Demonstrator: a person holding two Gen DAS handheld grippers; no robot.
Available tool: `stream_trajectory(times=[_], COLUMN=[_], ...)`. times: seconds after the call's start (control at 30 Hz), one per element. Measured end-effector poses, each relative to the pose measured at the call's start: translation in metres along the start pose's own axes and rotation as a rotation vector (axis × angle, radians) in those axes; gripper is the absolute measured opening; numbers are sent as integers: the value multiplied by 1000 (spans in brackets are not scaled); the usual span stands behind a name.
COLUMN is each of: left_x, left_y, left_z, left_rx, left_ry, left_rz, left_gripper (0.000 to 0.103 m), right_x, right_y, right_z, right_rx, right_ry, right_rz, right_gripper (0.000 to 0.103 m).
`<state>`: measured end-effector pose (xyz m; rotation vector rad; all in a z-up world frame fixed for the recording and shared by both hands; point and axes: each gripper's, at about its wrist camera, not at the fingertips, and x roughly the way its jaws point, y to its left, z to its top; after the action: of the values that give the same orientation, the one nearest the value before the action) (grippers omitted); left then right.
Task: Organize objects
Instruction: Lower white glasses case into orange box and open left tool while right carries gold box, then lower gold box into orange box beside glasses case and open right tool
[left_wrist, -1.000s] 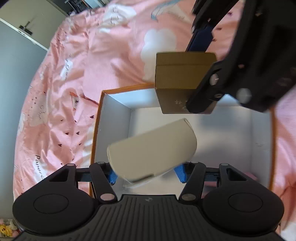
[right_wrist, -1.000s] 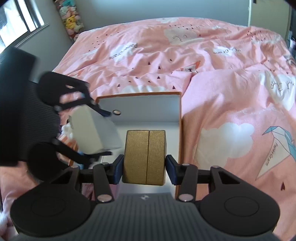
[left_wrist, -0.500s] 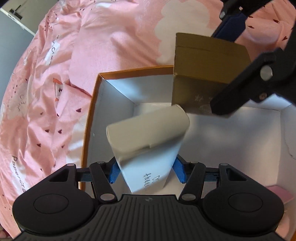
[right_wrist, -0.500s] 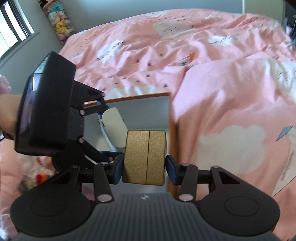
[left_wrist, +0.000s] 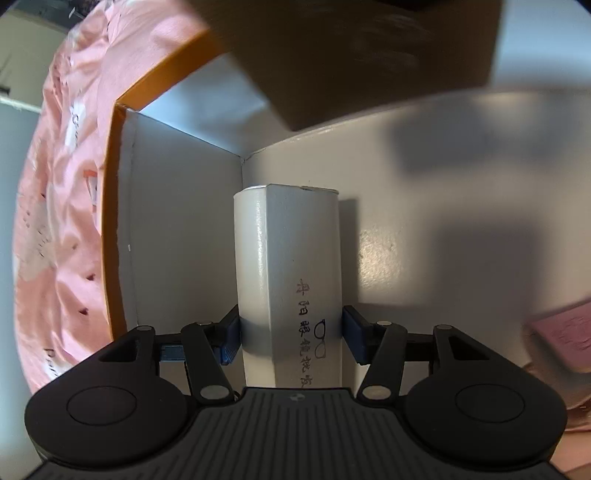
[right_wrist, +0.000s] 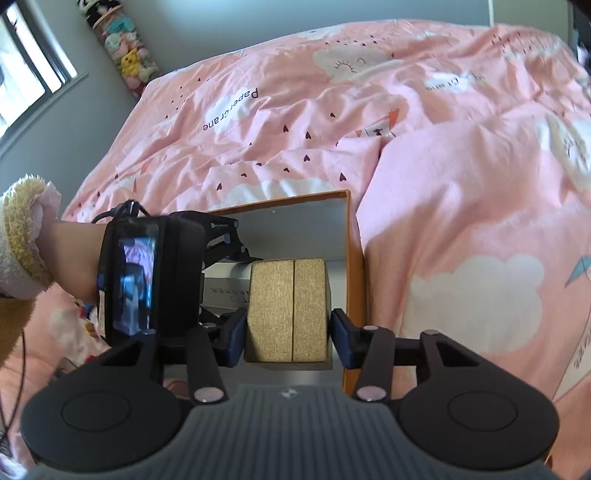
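White box (left_wrist: 286, 273) clamped, left gripper (left_wrist: 290, 334) angled steeply downward.

Your gold box (left_wrist: 354, 62) fills the top of the left wrist view, blurred and cut off by the upper edge, hiding the far wall of the orange-rimmed box (left_wrist: 110, 221). A pink item (left_wrist: 565, 332) at the right stays too blurred to identify. In the right wrist view, your left gripper's body covers most of the white carton (right_wrist: 227, 286).
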<state>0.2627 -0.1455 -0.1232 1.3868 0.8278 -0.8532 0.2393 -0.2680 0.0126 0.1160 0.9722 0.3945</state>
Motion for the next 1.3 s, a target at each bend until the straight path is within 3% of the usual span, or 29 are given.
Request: stream_trajectory(times=[0.23, 0.7, 1.07, 1.3], left_x=[-3, -27, -54, -60], left_y=[-8, -14, 6, 15], left_z=[-10, -21, -44, -56], left_rx=[10, -44, -357, -426], left_ry=[-41, -77, -156, -189], left_rz=[90, 104, -27, -37], left_gripper=[74, 73, 73, 73], right_x=[14, 28, 70, 100], right_y=[7, 23, 50, 55], right_z=[-2, -1, 0, 10], right_rx=[-55, -131, -344, -394], right_ry=[22, 24, 4, 13], right_rz=[-22, -106, -332, -393], right_gripper=[50, 50, 50, 50])
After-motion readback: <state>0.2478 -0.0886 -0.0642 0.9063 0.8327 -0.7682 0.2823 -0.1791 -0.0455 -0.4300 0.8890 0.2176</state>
